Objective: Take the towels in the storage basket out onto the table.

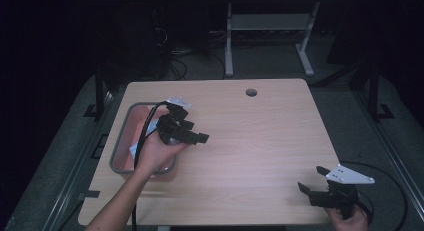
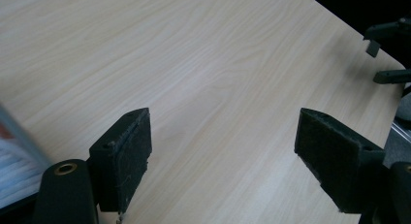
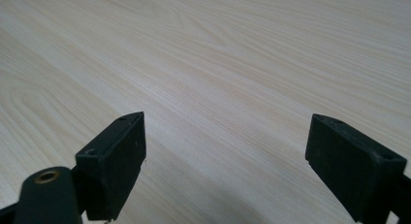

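My left gripper (image 1: 196,131) is held above the table just right of a grey-rimmed tray (image 1: 118,141), jaws pointing right. In the left gripper view, that gripper (image 2: 220,132) stands open over bare wood with nothing between its pads. My right gripper (image 1: 311,177) hovers near the table's front right corner, jaws pointing left. It is open too (image 3: 225,127), with only the wood grain between its fingers. The tray's inside looks pinkish and holds a pale white-blue item (image 1: 135,148), partly hidden by the hand.
The wooden table (image 1: 260,141) has a round cable hole (image 1: 251,92) near its far edge. The tray's rim (image 2: 19,132) shows at the lower left of the left gripper view, and the other gripper (image 2: 387,54) shows far off. Desk legs and cables lie on the dark floor beyond.
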